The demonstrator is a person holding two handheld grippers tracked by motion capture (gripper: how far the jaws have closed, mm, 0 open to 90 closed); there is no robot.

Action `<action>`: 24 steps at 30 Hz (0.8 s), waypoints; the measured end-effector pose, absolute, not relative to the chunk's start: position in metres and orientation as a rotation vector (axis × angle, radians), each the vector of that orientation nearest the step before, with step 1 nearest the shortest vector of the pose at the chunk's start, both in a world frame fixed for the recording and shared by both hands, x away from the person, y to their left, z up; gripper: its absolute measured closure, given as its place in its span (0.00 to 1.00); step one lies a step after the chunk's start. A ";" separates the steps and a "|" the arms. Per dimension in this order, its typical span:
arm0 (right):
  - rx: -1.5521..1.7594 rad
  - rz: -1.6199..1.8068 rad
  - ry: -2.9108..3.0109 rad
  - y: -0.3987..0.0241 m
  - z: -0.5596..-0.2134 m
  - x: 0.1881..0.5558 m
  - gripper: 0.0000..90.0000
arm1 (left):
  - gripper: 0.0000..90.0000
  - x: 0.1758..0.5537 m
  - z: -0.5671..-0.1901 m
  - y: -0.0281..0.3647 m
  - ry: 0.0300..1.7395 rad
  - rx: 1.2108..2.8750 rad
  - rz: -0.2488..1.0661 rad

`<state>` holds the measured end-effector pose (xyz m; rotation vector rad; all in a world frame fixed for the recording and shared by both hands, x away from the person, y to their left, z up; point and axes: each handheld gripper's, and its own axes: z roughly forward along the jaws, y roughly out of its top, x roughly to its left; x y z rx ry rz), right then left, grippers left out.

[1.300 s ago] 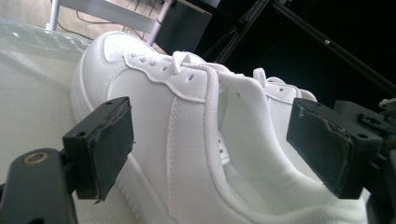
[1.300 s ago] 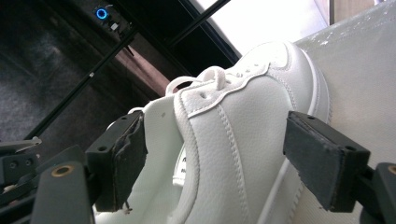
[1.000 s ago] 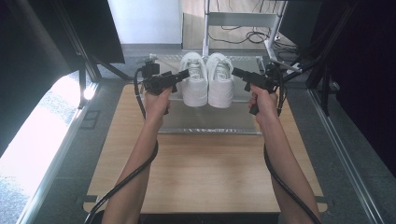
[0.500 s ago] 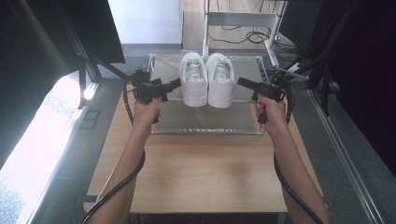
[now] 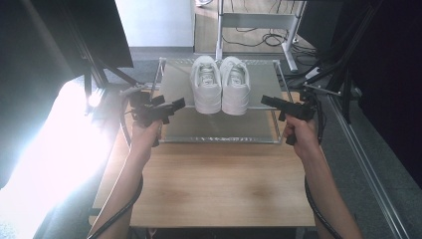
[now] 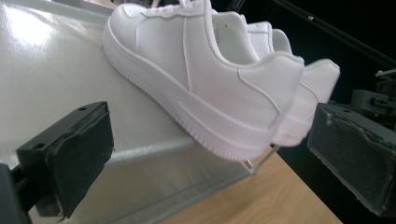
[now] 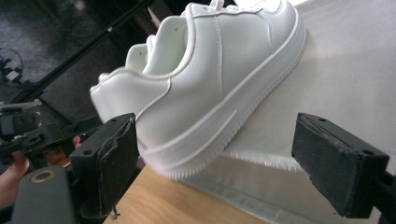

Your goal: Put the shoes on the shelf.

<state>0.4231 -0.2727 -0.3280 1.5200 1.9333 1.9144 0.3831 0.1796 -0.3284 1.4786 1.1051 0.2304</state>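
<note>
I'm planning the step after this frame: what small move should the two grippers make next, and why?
Probably keep drawing both apart and back toward the table's near edge. The left gripper and right gripper stand open and empty either side of the white shoes, which sit paired on the rack's upper shelf, heels overhanging its front edge.

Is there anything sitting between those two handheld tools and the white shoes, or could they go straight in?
Nothing visible blocks either side. The left tool and right tool both stand open, apart from the pair of white shoes on the raised metal shelf. Between each tool and the nearest shoe lies only bare shelf surface, and the heels overhang the shelf's step.
</note>
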 end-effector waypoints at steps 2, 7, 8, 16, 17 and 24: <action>1.509 1.908 1.942 -0.277 -0.330 0.417 0.17 | 0.00 0.377 -0.331 0.183 1.101 1.487 0.236; 1.483 1.887 1.961 -0.288 -0.335 0.402 0.16 | 0.00 0.360 -0.338 0.191 1.090 1.527 0.275; 1.475 1.878 1.964 -0.291 -0.337 0.399 0.16 | 0.00 0.357 -0.339 0.193 1.087 1.536 0.280; 1.479 1.836 1.957 -0.315 -0.351 0.376 0.16 | 0.00 0.330 -0.354 0.206 1.084 1.580 0.328; 1.479 1.824 1.959 -0.319 -0.353 0.373 0.16 | 0.00 0.327 -0.356 0.207 1.083 1.585 0.334; 1.477 1.709 1.980 -0.337 -0.369 0.351 0.16 | 0.00 0.307 -0.374 0.211 1.092 1.632 0.368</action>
